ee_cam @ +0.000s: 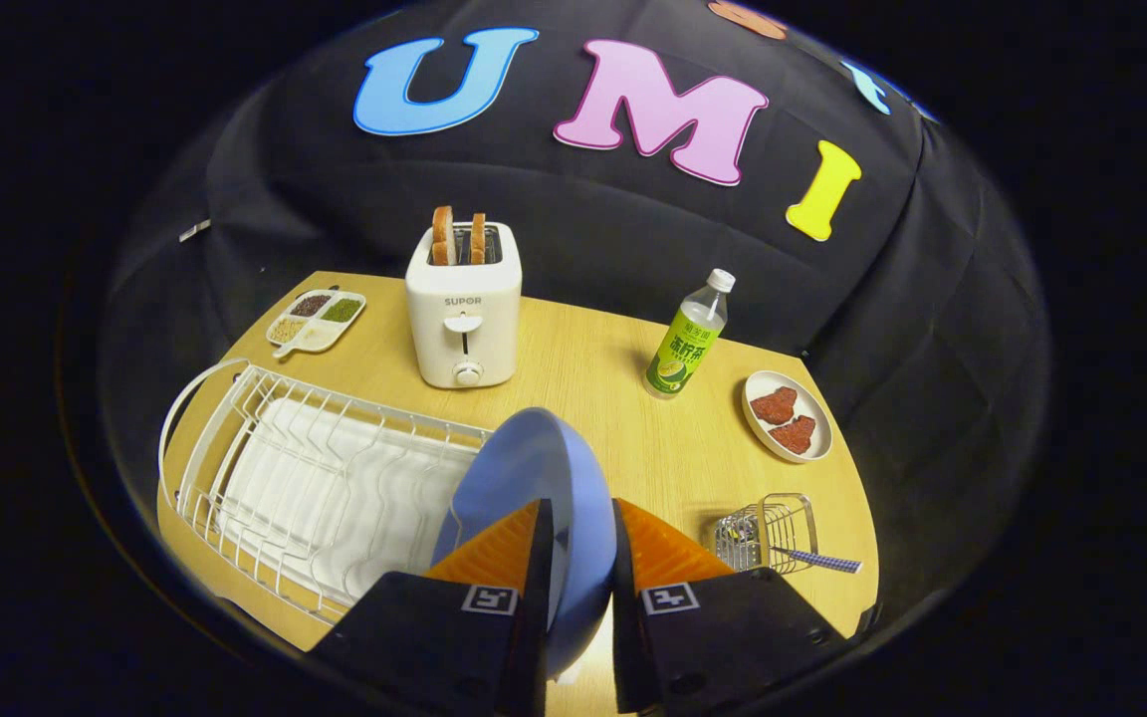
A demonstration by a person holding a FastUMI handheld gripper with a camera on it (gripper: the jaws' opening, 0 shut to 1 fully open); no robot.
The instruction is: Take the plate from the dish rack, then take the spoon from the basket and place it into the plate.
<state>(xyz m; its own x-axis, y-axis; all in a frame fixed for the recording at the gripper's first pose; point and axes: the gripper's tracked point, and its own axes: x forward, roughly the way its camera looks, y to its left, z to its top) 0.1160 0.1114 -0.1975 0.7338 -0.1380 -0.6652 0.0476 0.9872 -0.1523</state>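
Gripper (578, 543) clamped on blue plate (534, 478), held on edge above the table (583, 358), just off the dish rack (305, 478) end. Risk: rim grip slips, plate tilts or drops. Basket (768, 533) with spoon (817, 561) near right edge; toaster (462, 309) beyond.

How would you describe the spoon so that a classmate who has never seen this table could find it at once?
Start at the white toaster at the back of the wooden table, then come forward past the green-labelled bottle to the small wire basket beside the tongs, which grip a blue plate. The spoon lies in that basket, its checked blue handle sticking out sideways.
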